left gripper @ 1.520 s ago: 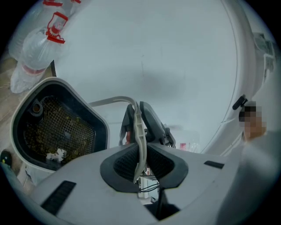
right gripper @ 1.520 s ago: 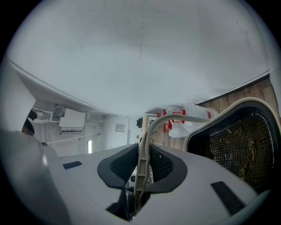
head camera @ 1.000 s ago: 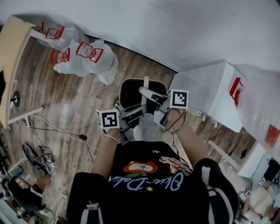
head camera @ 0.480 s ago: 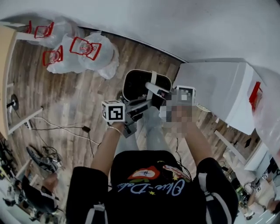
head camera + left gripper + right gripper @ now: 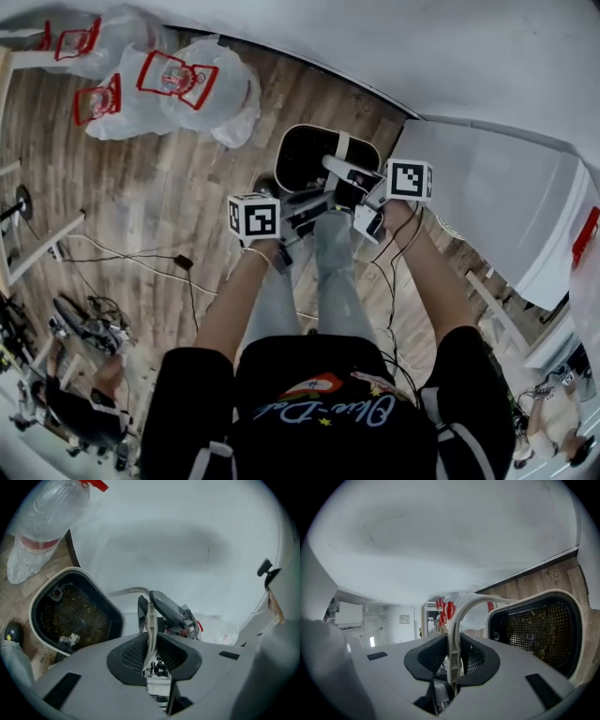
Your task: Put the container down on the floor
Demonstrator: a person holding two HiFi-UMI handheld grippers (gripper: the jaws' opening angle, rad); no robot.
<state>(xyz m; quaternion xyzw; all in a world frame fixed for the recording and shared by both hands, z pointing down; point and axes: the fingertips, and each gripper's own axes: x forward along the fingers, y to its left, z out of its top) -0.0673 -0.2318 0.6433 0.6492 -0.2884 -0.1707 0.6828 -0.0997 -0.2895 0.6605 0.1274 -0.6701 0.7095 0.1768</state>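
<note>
The container [image 5: 307, 159] is a black bin with a white rim, mesh and scraps inside, and a white bail handle [image 5: 339, 150]. It hangs low over the wood floor by the wall. My left gripper [image 5: 314, 202] grips the handle [image 5: 151, 620] from the left; its jaws have just been opening a little, the handle still between the pads. My right gripper [image 5: 345, 183] is shut on the same handle [image 5: 454, 634] from the right. The bin [image 5: 75, 613] hangs to the left of my left gripper [image 5: 151, 641]. In the right gripper view the bin [image 5: 539, 625] hangs right of my right gripper [image 5: 453, 656].
White plastic bags with red print [image 5: 178, 89] lie on the floor at the far left. A white cabinet [image 5: 497, 206] stands close on the right, the white wall just behind. Cables [image 5: 141, 272] run over the floor at the left. The person's legs [image 5: 333, 272] are under the grippers.
Both grippers and the container have sunk toward the floor, and the bin looks smaller and further from the head camera. Both grippers stay on the handle.
</note>
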